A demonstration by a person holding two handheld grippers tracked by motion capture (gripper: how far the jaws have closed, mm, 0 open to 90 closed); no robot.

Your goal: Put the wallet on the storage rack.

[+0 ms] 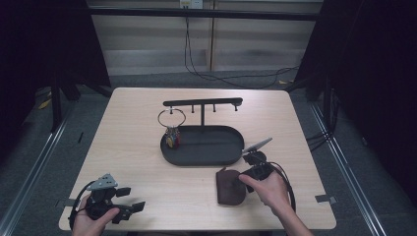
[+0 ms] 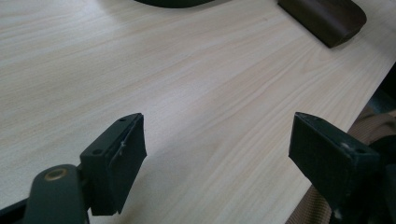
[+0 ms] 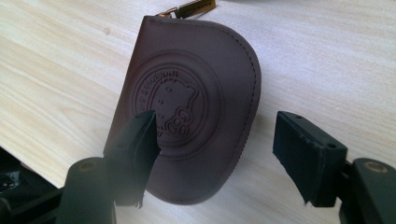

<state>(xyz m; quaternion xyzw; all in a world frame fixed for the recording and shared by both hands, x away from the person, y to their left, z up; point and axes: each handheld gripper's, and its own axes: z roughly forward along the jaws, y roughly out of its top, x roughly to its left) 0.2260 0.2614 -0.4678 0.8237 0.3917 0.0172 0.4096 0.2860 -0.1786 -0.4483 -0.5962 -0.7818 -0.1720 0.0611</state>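
A small brown leather pouch (image 3: 196,107) is seen lying flat on the counter (image 1: 147,147), near the front edge on the right, just in front of the black oval tray (image 1: 223,155). It is judged to be light and soft, with a smooth, slightly slippery skin and an embossed round emblem; little resistance to squeezing is expected. A stitched rim and a brass zip pull (image 3: 189,9) at the far end are offered as firmer places; the curved edge is best taken across its thickness.

The right tool (image 3: 219,154) is held open, its jaws set either side of the pouch's near end, nothing yet pinched. The left tool (image 2: 217,154) is held open over bare wood.

The pale wood-grain counter looks smooth. Dark curtains and cables are seen beyond.
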